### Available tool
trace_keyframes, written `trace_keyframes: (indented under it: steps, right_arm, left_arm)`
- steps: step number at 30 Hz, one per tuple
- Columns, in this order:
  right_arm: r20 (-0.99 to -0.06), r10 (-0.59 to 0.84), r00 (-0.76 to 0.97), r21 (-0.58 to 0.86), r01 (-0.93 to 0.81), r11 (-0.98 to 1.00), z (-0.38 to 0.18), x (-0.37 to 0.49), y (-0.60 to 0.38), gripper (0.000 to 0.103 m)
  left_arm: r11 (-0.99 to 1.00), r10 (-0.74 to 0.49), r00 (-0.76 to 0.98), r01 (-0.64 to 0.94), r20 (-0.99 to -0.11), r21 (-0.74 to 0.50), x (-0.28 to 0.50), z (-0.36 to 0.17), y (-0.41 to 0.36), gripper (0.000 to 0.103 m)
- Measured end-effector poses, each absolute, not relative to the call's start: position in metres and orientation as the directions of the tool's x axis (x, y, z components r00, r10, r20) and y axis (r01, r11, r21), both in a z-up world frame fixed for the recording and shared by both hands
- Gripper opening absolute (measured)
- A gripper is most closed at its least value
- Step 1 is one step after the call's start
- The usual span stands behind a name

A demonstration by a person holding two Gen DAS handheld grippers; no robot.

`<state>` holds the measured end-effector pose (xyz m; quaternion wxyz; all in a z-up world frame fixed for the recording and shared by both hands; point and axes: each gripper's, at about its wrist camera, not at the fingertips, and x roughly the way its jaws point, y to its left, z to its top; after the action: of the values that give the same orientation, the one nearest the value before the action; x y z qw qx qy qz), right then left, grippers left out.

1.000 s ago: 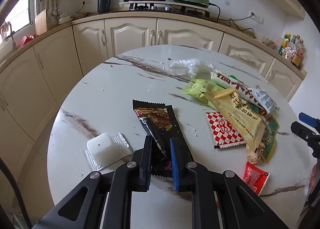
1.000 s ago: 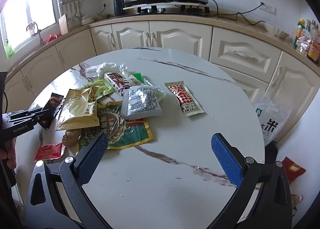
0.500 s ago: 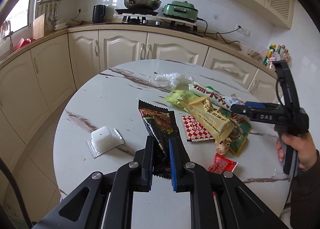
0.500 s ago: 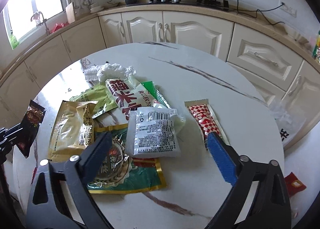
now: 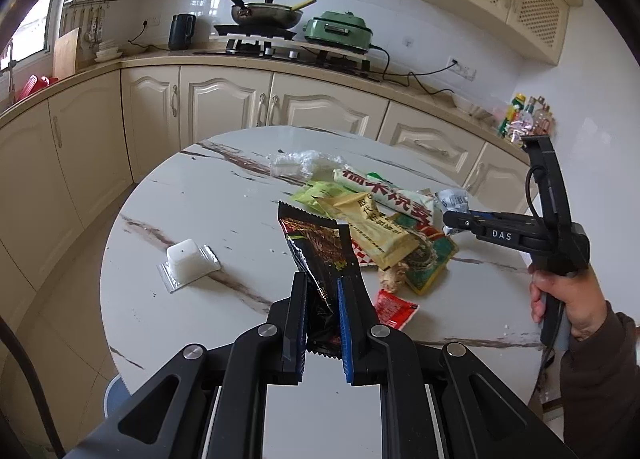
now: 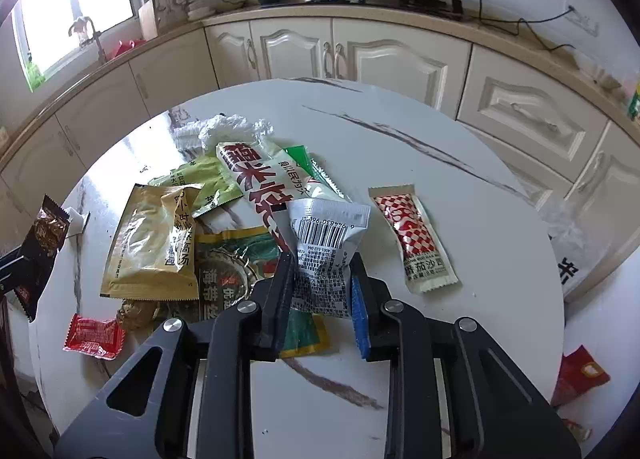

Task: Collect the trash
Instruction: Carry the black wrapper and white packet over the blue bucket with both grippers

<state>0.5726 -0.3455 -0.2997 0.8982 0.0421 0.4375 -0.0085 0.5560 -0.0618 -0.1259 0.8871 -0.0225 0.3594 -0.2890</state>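
Observation:
My left gripper [image 5: 322,291] is shut on a black snack wrapper [image 5: 316,247] and holds it above the round marble table [image 5: 192,199]. My right gripper [image 6: 322,271] is shut on a white barcode packet [image 6: 326,247], raised a little over the trash pile; it also shows in the left wrist view [image 5: 450,221]. The pile holds a yellow packet [image 6: 154,243], a red-lettered white wrapper [image 6: 256,179], a green packet [image 6: 236,271] and a light-green wrapper [image 6: 208,183].
A checkered ketchup sachet [image 6: 414,239] lies right of the pile, a small red sachet [image 6: 94,335] at its front left. A clear plastic cup [image 5: 188,265] sits left on the table. Crumpled plastic [image 6: 224,129] lies at the back. Kitchen cabinets [image 5: 224,107] ring the table.
My right gripper has moved in over the pile, closed on the white barcode packet and lifted it. My left gripper has raised the black wrapper higher and pulled back.

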Motion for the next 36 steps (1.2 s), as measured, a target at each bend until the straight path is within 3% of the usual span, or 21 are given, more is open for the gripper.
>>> trace_keyframes:
  steps: [9, 18, 27, 31, 36]
  right_arm:
    - [-0.692, 0.067, 0.719, 0.123, 0.026, 0.992, -0.238, 0.514, -0.318, 0.022]
    - [-0.614, 0.365, 0.699, 0.21, -0.301, 0.93, -0.21, 0.506, -0.15, 0.022]
    - [-0.67, 0.549, 0.5, 0.264, -0.531, 0.805, -0.27, 0.533, 0.035, 0.021]
    - [-0.736, 0.533, 0.418, 0.243, -0.572, 0.783, -0.32, 0.549, 0.099, 0.015]
    - [-0.823, 0.459, 0.334, 0.214, -0.566, 0.796, -0.398, 0.584, 0.141, 0.014]
  left_arm:
    - [0.822, -0.56, 0.605, 0.494, -0.566, -0.285, 0.506, -0.097, -0.024, 0.01]
    - [0.884, -0.468, 0.695, 0.359, -0.546, -0.3, 0.443, -0.09, 0.083, 0.01]
    - [0.952, -0.276, 0.731, 0.119, -0.624, -0.281, 0.417, -0.124, 0.206, 0.01]
    - [0.963, -0.208, 0.686, 0.017, -0.697, -0.27, 0.429, -0.164, 0.24, 0.01]
    - [0.946, -0.245, 0.592, -0.027, -0.768, -0.322, 0.465, -0.226, 0.255, 0.01]
